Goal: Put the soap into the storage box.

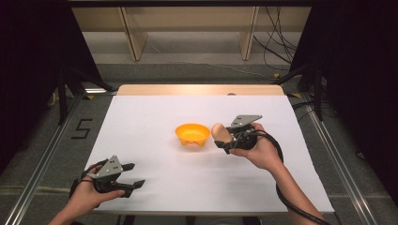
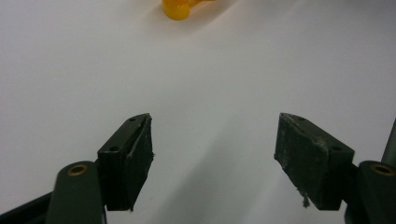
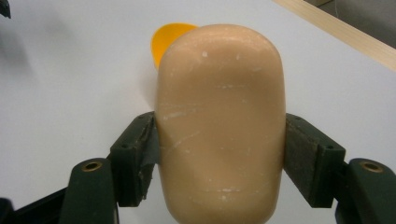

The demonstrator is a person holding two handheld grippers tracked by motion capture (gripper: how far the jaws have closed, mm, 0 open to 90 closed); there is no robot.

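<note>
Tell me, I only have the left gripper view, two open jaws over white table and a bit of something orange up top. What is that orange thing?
Observer: An orange bowl, upright near the table's middle.
Operator: Where's the other gripper?
Observer: The right gripper is just right of the bowl, held in the person's hand.
Operator: Is it carrying anything?
Observer: Yes, its jaws are shut on a tan rounded block, like a soap bar.

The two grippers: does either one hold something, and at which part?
The right gripper holds a tan rounded block, clamped across its two long sides near the lower end. The left gripper is open and holds nothing.
</note>
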